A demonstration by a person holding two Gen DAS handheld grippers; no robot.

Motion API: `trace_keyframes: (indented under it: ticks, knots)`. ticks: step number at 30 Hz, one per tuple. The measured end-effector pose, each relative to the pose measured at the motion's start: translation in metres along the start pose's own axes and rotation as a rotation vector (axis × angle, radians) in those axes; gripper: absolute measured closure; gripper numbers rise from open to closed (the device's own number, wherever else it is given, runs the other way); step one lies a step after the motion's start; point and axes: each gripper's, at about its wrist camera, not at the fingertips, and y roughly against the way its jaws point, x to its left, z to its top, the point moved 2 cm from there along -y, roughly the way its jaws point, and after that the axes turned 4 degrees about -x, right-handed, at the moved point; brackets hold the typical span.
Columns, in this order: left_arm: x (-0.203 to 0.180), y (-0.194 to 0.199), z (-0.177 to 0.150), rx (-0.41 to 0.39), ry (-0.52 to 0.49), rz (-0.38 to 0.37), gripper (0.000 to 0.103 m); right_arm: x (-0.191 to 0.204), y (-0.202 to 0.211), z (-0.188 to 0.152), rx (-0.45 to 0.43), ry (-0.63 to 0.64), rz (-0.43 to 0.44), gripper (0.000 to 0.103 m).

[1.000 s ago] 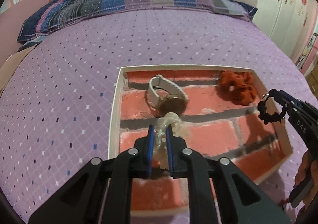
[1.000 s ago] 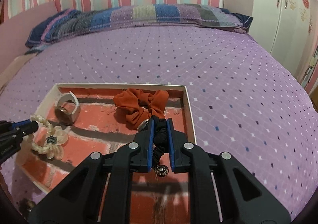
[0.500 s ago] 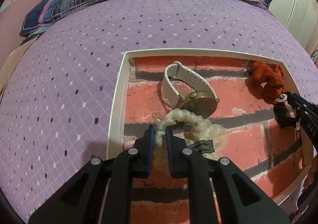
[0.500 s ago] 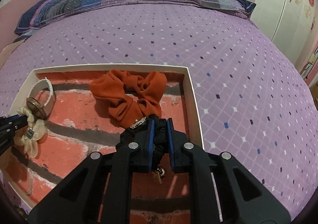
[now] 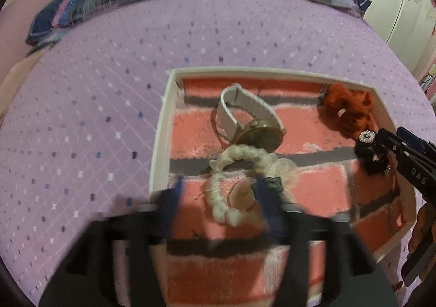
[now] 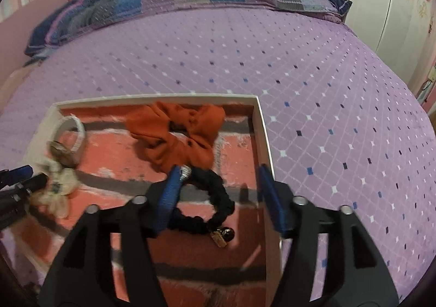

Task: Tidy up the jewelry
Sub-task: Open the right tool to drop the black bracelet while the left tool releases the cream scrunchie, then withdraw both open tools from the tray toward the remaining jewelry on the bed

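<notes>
Lying on the purple bedspread (image 6: pixel 313 83), the white-walled tray (image 5: pixel 160 140) with its brick-print floor is holding four items: the orange scrunchie (image 6: pixel 177 135) toward the far right corner, the white-strapped watch (image 5: pixel 250 121) at far left, the cream scrunchie (image 5: pixel 237 184) just in front of the watch, and the black scrunchie (image 6: pixel 215 198) with its gold charm beside the right wall. The left gripper (image 5: pixel 218 198) is standing with fingers spread wide on either side of the cream scrunchie, gripping nothing. The right gripper (image 6: pixel 220 192) is likewise gaping, its left finger lying over the black scrunchie and its right finger sitting over the tray wall.

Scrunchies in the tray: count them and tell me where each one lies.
3. The orange scrunchie lies at the tray's far right; the black scrunchie lies just nearer, between the open right gripper's fingers; the cream scrunchie lies beside the watch.
</notes>
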Motion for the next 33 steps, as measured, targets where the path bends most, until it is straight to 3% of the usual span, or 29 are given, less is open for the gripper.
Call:
trace_keyframes:
  ticks: [2,6,8,12,19,26,31,33]
  knots:
    - [-0.002,0.016,-0.002,-0.021,-0.011,-0.01,0.037,0.0,0.021,0.003,-0.032,-0.001,0.031,0.017]
    - [-0.005,0.05,-0.013,-0.043,-0.006,-0.057,0.031,0.002,0.061,0.001,-0.089,0.031,0.048,0.004]
    - [-0.003,0.073,-0.023,-0.076,-0.006,-0.047,0.023,0.0,0.085,-0.004,-0.115,0.039,0.042,0.005]
    - [0.01,0.122,-0.051,-0.148,-0.014,-0.022,0.02,-0.013,0.128,-0.023,-0.147,0.025,0.038,0.004]
    - [0.033,0.195,-0.12,-0.256,0.001,0.036,0.012,-0.041,0.195,-0.092,-0.201,-0.023,-0.004,0.004]
    - [0.031,0.205,-0.164,-0.244,0.044,0.007,0.012,-0.042,0.234,-0.15,-0.266,-0.053,-0.041,0.004]
    - [0.022,0.197,-0.174,-0.235,0.041,-0.002,0.012,-0.019,0.248,-0.163,-0.33,0.017,-0.095,0.004]
    - [0.022,0.193,-0.18,-0.223,0.047,-0.003,0.012,-0.008,0.251,-0.166,-0.341,0.036,-0.079,0.004]
